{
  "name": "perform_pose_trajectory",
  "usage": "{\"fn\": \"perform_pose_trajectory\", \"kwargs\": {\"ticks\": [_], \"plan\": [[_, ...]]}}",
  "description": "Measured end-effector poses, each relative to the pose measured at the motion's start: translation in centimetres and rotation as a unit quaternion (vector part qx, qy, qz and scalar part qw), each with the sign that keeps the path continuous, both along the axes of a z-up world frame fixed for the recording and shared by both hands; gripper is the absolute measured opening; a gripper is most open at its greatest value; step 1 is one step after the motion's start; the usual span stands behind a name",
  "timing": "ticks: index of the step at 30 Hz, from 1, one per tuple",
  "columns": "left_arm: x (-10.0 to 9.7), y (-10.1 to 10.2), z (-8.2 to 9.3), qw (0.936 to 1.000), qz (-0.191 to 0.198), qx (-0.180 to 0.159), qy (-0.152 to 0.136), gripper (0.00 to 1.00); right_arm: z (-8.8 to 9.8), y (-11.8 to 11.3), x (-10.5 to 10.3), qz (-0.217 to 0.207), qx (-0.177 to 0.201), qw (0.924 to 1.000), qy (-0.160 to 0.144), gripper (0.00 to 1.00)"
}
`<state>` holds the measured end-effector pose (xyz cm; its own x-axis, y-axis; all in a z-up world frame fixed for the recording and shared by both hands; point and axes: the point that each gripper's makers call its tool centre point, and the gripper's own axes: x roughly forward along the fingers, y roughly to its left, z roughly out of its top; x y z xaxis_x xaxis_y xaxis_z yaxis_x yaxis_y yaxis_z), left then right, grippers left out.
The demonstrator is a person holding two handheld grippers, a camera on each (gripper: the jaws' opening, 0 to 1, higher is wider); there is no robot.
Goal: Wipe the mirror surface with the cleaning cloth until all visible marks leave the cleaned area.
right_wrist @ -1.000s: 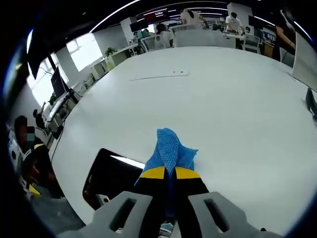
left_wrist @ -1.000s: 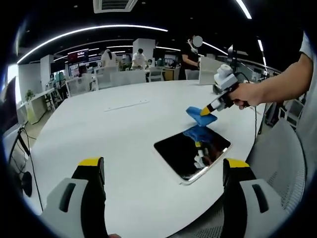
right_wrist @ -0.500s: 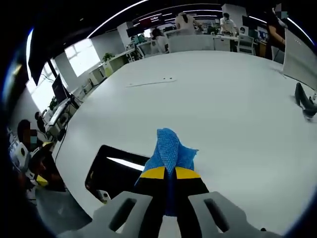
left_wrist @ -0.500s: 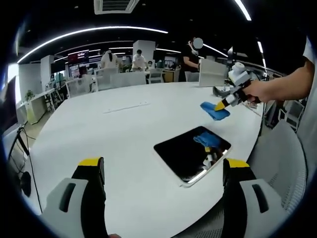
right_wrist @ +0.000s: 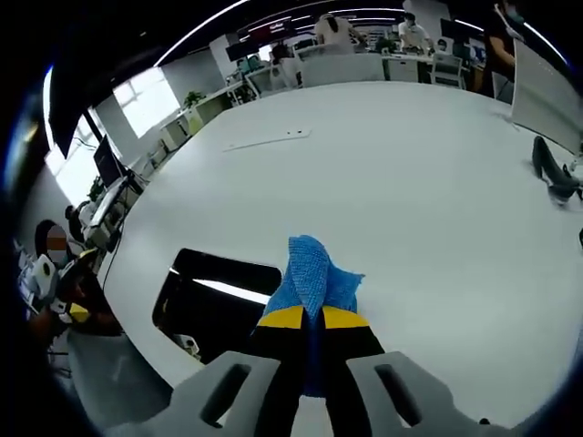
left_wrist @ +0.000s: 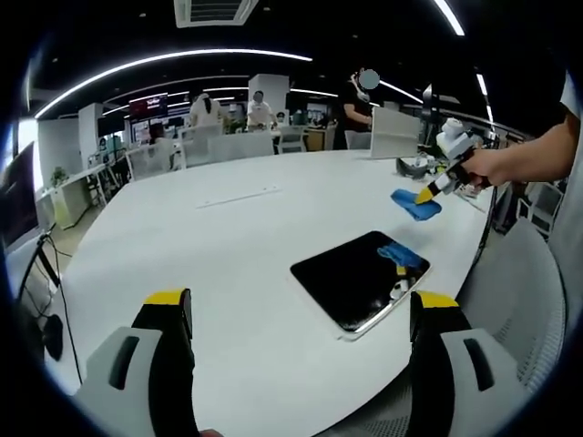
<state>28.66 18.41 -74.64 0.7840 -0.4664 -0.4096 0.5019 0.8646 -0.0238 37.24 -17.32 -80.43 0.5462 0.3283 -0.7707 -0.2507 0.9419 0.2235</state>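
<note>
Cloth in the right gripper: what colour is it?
Blue cloth, clearest in the right gripper view.

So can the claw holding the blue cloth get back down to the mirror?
Probably yes. The right claw holds the cloth above the white table, and nothing sits between it and the mirror.

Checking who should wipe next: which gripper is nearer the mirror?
Right. The right gripper, holding the blue cloth, hovers just beyond the mirror; the left gripper sits back, open.

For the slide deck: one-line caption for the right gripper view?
Right tongs shut on blue cleaning cloth, held above white table beside the dark mirror.
</note>
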Motion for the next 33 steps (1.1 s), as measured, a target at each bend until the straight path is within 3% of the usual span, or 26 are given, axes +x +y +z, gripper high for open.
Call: {"fn": "perform_pose_trajectory", "kwargs": {"ticks": [19, 24, 28, 30, 33], "plan": [[-0.5, 0.6, 0.4, 1.0000, 0.006, 0.005, -0.001, 0.99, -6.2, -0.3, -1.1, -0.018, -0.019, 0.9981, 0.056, 0.01], [-0.5, 0.7, 0.2, 0.9999, 0.011, 0.004, 0.000, 0.99, -7.2, -0.4, -1.7, -0.016, -0.026, 0.9973, 0.068, 0.01], [-0.5, 0.8, 0.2, 0.9999, 0.013, 0.003, 0.000, 0.99, -7.2, -0.4, -1.5, -0.009, -0.034, 0.9973, 0.065, 0.01], [-0.4, 0.8, 0.2, 0.9999, 0.014, 0.002, 0.000, 0.99, -7.2, -0.4, -1.5, 0.015, -0.044, 0.9973, 0.057, 0.01], [-0.4, 0.8, 0.1, 0.9999, 0.017, 0.001, 0.001, 0.99, -7.0, -0.5, -1.6, 0.009, -0.034, 0.9978, 0.056, 0.01]]}}
